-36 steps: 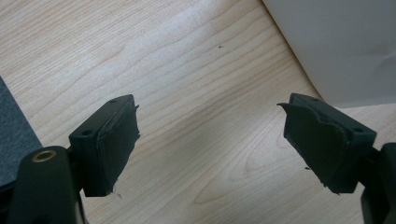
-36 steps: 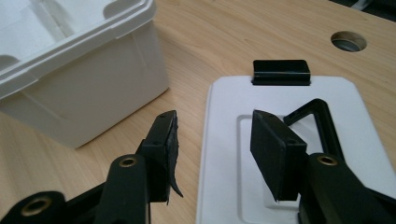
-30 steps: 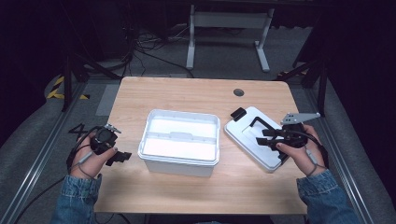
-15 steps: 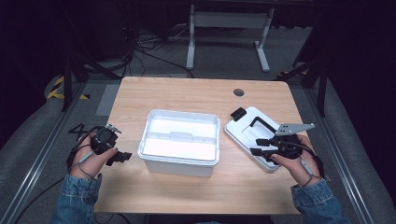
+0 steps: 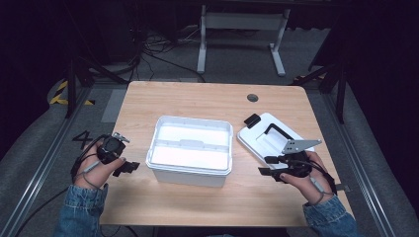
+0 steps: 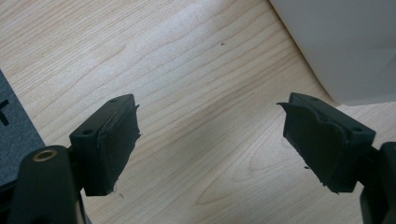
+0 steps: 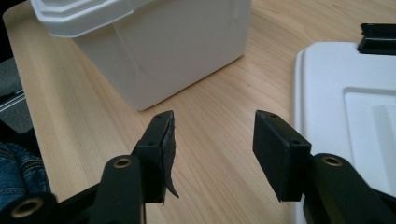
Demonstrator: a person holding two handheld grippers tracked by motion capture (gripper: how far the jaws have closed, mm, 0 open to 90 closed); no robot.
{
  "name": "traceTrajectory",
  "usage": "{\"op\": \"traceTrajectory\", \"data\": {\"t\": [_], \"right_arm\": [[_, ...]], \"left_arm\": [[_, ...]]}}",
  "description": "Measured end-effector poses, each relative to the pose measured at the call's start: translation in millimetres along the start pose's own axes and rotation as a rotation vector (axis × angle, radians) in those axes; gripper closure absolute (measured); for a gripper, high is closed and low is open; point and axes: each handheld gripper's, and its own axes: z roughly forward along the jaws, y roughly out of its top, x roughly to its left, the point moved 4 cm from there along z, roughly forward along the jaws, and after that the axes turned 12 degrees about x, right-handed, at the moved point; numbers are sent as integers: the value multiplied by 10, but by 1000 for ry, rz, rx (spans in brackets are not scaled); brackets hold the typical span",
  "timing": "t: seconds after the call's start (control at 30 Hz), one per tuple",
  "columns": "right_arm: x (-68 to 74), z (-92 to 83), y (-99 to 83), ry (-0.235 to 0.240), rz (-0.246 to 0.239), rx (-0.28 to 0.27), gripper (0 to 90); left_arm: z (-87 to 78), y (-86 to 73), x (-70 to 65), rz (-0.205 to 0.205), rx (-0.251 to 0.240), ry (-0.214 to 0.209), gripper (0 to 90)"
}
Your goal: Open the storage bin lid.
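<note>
An open white plastic box (image 5: 190, 148) stands mid-table. Its white lid (image 5: 262, 140), with a black handle and a black clip, lies flat to the box's right. My right gripper (image 5: 267, 166) hovers low at the lid's near corner and points left toward the box. Its jaws have just been opening and hold nothing. In the right gripper view my right gripper (image 7: 215, 135) frames bare wood, with the box (image 7: 163, 42) ahead and the lid (image 7: 345, 107) on the right. My left gripper (image 5: 126, 168) rests left of the box. In the left gripper view my left gripper (image 6: 210, 140) stands open over wood near the box's corner (image 6: 345, 42).
The wooden table (image 5: 197, 101) has a round cable hole (image 5: 252, 97) near its far edge. A dark floor mat (image 6: 14, 126) lies past the table's left edge. A white desk frame (image 5: 242, 34) and cables sit on the floor beyond.
The right hand has drawn back from over the lid toward the table's near edge and sunk lower. The left hand has stayed put.
</note>
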Motion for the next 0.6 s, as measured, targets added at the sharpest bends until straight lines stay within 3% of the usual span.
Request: {"op": "traceTrajectory", "data": {"t": [0.23,0.6], "right_arm": [[66,160,-73,20,-42,-13,497],[138,458,-209,41,-49,13,498]], "left_arm": [[5,1,-10,-8,7,-12,187],[26,14,-6,14,13,-7,187]]}}
